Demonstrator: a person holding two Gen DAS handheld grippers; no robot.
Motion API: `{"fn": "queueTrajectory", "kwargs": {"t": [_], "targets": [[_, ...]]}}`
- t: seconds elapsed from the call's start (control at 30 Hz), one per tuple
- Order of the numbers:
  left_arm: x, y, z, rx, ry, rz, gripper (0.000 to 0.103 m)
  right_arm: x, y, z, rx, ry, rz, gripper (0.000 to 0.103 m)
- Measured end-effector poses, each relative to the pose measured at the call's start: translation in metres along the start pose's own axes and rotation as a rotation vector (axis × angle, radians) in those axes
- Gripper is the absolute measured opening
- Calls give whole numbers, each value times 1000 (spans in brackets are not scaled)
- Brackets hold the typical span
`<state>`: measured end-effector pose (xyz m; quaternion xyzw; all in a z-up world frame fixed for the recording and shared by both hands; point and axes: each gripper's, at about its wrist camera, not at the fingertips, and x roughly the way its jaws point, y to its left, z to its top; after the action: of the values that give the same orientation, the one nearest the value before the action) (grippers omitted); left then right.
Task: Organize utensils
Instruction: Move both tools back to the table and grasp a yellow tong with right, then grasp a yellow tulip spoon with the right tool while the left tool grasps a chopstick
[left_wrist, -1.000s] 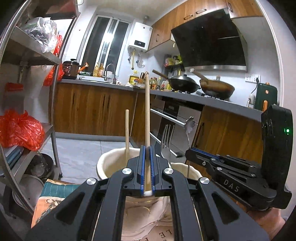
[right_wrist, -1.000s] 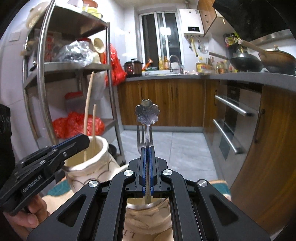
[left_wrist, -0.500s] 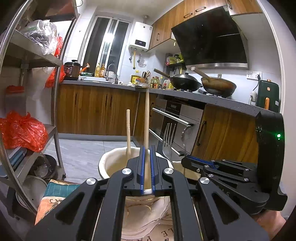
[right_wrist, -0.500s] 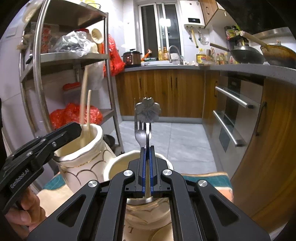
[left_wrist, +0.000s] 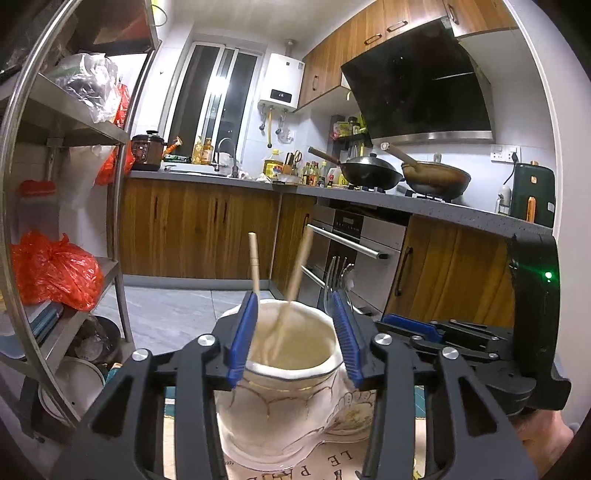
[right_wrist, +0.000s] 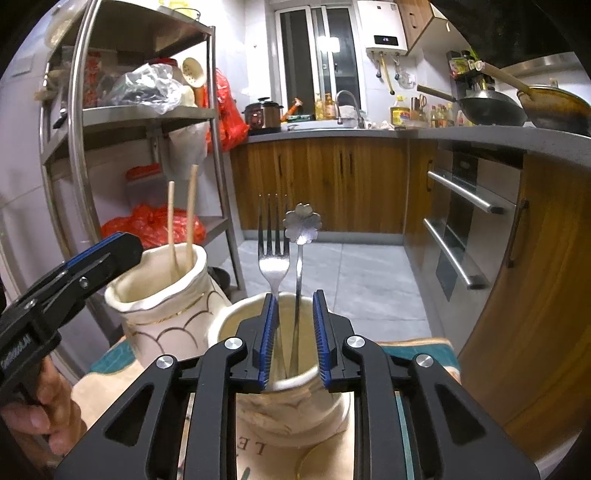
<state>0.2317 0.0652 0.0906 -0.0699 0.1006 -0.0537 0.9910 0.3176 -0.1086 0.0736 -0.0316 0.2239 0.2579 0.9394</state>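
Two cream ceramic jars stand side by side on a printed mat. My left gripper (left_wrist: 295, 336) is open above the left jar (left_wrist: 284, 391), which holds two wooden chopsticks (left_wrist: 255, 266). My right gripper (right_wrist: 294, 334) is open above the right jar (right_wrist: 291, 402), which holds a steel fork (right_wrist: 274, 254) and a flower-handled utensil (right_wrist: 301, 225). Both jaws are empty. The left jar also shows in the right wrist view (right_wrist: 162, 306), with the left gripper's finger (right_wrist: 92, 262) beside it. The fork also shows behind the left jar in the left wrist view (left_wrist: 334, 280).
A steel shelf rack (right_wrist: 85, 122) with bags stands to the left. Wooden cabinets and an oven (right_wrist: 465, 236) line the right. A plate rim (right_wrist: 325, 461) lies on the mat (right_wrist: 417, 350) near the right jar.
Both grippers opened. The left let go of a chopstick, which now leans in the left jar. The right let go of the flower-handled utensil, which now stands in the right jar.
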Motion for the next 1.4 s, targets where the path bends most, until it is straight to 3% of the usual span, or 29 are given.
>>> {"fn": "queueTrajectory", "kwargs": {"t": [0.1,0.37,0.57,0.7,0.83,1.03,1.4], "targets": [[-10,8,0,-30,-2,10,50,-14,-2,-4,3,-9,-5,22],[-38,28,-20,-52,46,60,51,-49,-11,-17,33,-14,-16,22],[-54,43,-51,-74,136,90,51,-66,-16,-40,42,36,-15,22],[-62,39,-64,-62,182,79,51,-68,-19,-58,62,105,-10,22],[-61,29,-80,-41,276,48,50,-62,-20,-75,77,194,8,22],[-52,21,-102,-17,407,29,35,-52,-21,-97,98,317,56,22],[-39,13,-122,21,529,-9,32,-42,3,-122,-26,459,104,21]]}}
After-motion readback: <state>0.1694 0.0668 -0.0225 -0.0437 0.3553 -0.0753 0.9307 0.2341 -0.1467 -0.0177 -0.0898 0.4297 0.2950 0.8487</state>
